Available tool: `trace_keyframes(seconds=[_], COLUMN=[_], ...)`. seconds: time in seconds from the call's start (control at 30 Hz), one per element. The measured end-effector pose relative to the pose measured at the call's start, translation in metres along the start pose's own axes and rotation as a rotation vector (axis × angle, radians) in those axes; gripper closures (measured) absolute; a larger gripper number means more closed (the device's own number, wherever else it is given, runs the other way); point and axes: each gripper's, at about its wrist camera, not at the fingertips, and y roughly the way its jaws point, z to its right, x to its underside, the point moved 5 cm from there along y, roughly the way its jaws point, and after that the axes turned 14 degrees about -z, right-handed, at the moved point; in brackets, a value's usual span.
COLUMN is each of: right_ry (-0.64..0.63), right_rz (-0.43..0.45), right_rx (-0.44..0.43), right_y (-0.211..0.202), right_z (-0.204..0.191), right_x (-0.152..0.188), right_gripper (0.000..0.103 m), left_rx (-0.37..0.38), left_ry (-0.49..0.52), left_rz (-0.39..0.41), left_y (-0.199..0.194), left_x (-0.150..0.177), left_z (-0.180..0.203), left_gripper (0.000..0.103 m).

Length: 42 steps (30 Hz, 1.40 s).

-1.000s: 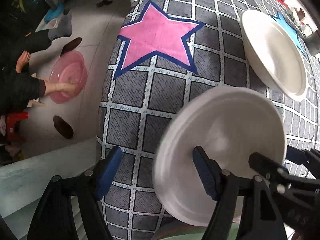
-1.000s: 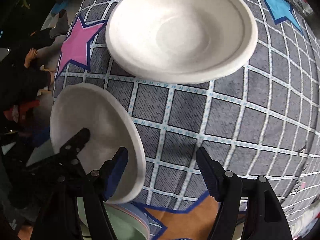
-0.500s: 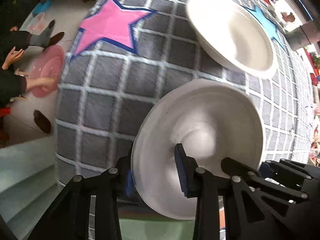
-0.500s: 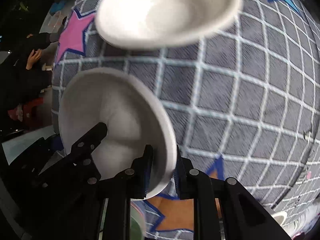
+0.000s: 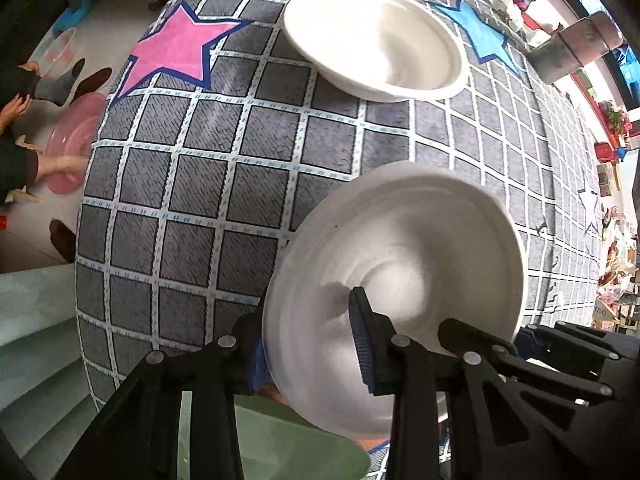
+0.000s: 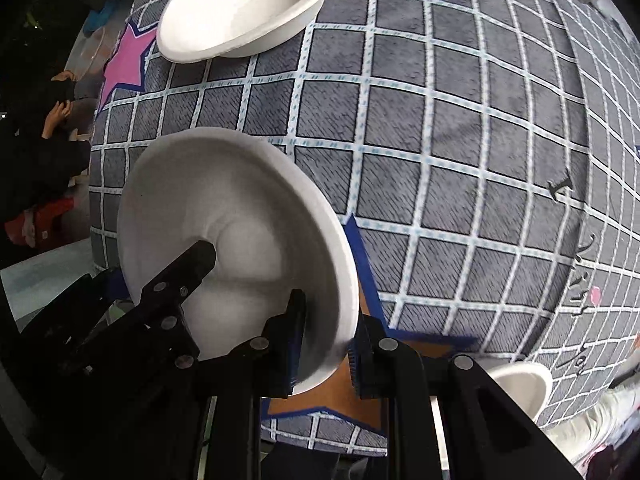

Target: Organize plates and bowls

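Observation:
A white bowl [image 5: 408,264] is held above the grey checked carpet by both grippers. My left gripper [image 5: 308,344] is shut on its left rim; my right gripper [image 6: 324,344] is shut on its right rim, and the bowl [image 6: 224,232] fills the lower left of the right wrist view. A larger white bowl [image 5: 376,40] rests on the carpet farther ahead; it also shows in the right wrist view [image 6: 248,4]. A small white bowl [image 6: 520,384] sits at the lower right.
The carpet [image 5: 200,184] has a pink star [image 5: 180,48], a blue star [image 5: 476,28] and an orange star [image 6: 340,396]. A person's hand in a pink basin [image 5: 68,148] is on the floor to the left. A pale green surface [image 5: 288,448] lies below the grippers.
Both grippers closed on the white bowl's opposite rims and lifted it off the carpet. The large bowl now appears farther away in both views.

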Motion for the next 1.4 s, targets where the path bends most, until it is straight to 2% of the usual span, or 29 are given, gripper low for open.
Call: trace_keyframes(seconds=[0.1,0.17,0.2,0.4,0.5,0.57,0.6,0.73,0.87,1.1,1.2,1.27,1.3,1.33,1.37,1.4], right_ry=[-0.002,-0.01,-0.016,-0.049,-0.075,-0.092,-0.099,-0.124,-0.129,-0.098,-0.094,-0.093,-0.09,-0.09,-0.091,-0.09], right_rz=[0.008,0.014,0.017,0.042,0.046,0.05,0.05,0.048,0.034,-0.004,-0.004,0.0,-0.002,-0.003,-0.001,0.003], right_rx=[-0.002,-0.01,-0.014,-0.037,-0.045,-0.038,-0.034,-0.018,-0.004,0.015,0.029,0.047,0.052,0.06,0.076,0.104], right_y=[-0.005,-0.014,-0.02,-0.043,-0.049,-0.052,-0.054,-0.059,-0.057,-0.035,-0.027,-0.023,-0.023,-0.022,-0.023,-0.025], right_z=[-0.003,0.011,0.024,0.042,0.052,0.055,0.058,0.086,0.109,0.15,0.158,0.164,0.168,0.171,0.174,0.178], right_x=[0.004,0.009,0.012,0.028,0.034,0.038,0.043,0.062,0.087,0.12,0.121,0.119,0.119,0.118,0.118,0.119], right_gripper=[0.081,0.081,0.081,0.081,0.081,0.081,0.081,0.08,0.08,0.08,0.08,0.079,0.079,0.073,0.053,0.041], left_rx=[-0.007,-0.016,-0.019,-0.056,-0.056,-0.058,-0.059,-0.069,-0.085,-0.091,-0.095,-0.106,-0.11,-0.115,-0.112,-0.1], left_ry=[-0.008,-0.014,-0.017,-0.017,-0.035,-0.042,-0.043,-0.022,0.027,0.08,0.061,0.03,0.01,-0.01,-0.028,-0.049], left_rz=[0.015,0.03,0.034,0.074,0.085,0.09,0.09,0.077,0.045,-0.009,-0.01,-0.013,-0.004,0.007,0.014,0.018], left_y=[-0.007,-0.013,-0.017,-0.04,-0.041,-0.043,-0.042,-0.038,-0.025,0.004,0.011,0.012,0.011,0.009,0.006,0.004], left_x=[0.005,0.008,0.013,0.03,0.036,0.047,0.039,0.052,0.075,0.101,0.104,0.107,0.108,0.11,0.112,0.115], left_z=[0.009,0.016,0.028,0.073,0.072,0.085,0.069,0.082,0.11,0.143,0.146,0.142,0.138,0.132,0.127,0.12], left_gripper=[0.065,0.065,0.065,0.065,0.065,0.065,0.065,0.065,0.064,0.064,0.058,0.036,0.033,0.032,0.031,0.028])
